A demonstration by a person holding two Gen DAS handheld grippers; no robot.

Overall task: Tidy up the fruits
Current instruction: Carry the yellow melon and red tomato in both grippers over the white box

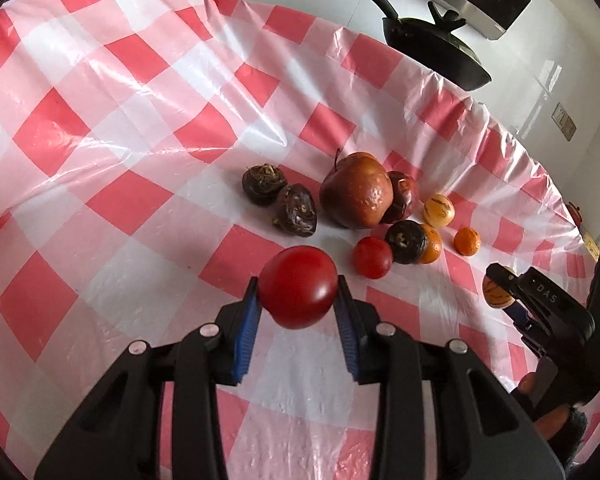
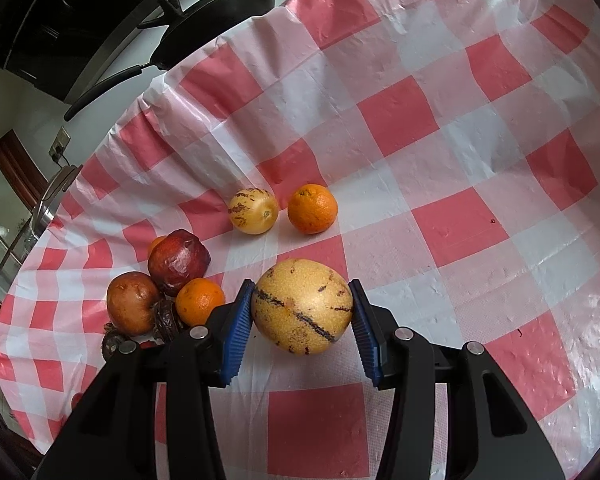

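A: What does the left camera catch?
B: The left tool (image 1: pixel 298 300) clamps a red tomato (image 1: pixel 298 287), lifted over the checked surface (image 1: pixel 112 128). Ahead lie a brown apple (image 1: pixel 356 194) and a second tomato (image 1: pixel 372 257); a black pan (image 1: pixel 436 50) hangs beyond.
A: And the right camera?
B: The right tool (image 2: pixel 303 312) grips a streaked yellow melon (image 2: pixel 302 306). Ahead sit an orange (image 2: pixel 312 208) and a smaller melon (image 2: pixel 254 211). No containers show.

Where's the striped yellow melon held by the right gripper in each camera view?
Left wrist: melon at far right, mostly hidden by the right gripper.
Right wrist: melon at lower centre between the blue pads.
Shared landmark: the black pan beyond the table edge.
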